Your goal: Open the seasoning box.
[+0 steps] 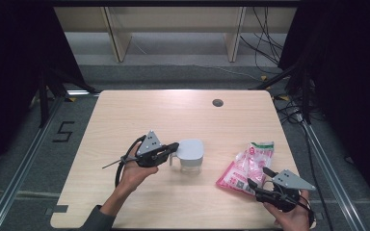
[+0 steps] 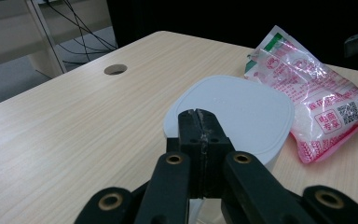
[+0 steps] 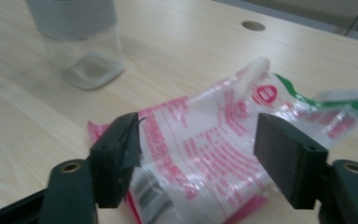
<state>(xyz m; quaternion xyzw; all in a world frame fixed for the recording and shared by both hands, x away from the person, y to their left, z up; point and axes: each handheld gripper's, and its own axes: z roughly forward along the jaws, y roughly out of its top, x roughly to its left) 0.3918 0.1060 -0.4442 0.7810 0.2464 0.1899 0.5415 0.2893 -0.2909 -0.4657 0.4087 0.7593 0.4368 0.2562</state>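
A: Looking down from the high view, the left claw (image 1: 172,147) is clamped on the handle of a clear jug with a white lid (image 1: 191,156) near the middle of the surface (image 1: 173,110), while the right claw (image 1: 259,177) stands open by the front right corner, at the near end of a pink plastic bag (image 1: 249,166).

B: And the left gripper view?

A: Its jaws sit closed, pads together, right at the lid's edge (image 2: 233,116), with the bag (image 2: 314,112) just beyond. The jug looks rigid and probably light if empty; the handle seems the surest hold.

B: The right gripper view?

A: Its jaws are spread on either side of the bag (image 3: 205,140), pads not yet pressing. The film looks thin, crinkly and slippery, its contents loose, so it will likely sag. Pinching a flat stretch near the sealed end should serve best. The jug (image 3: 79,42) stands toward the far left.
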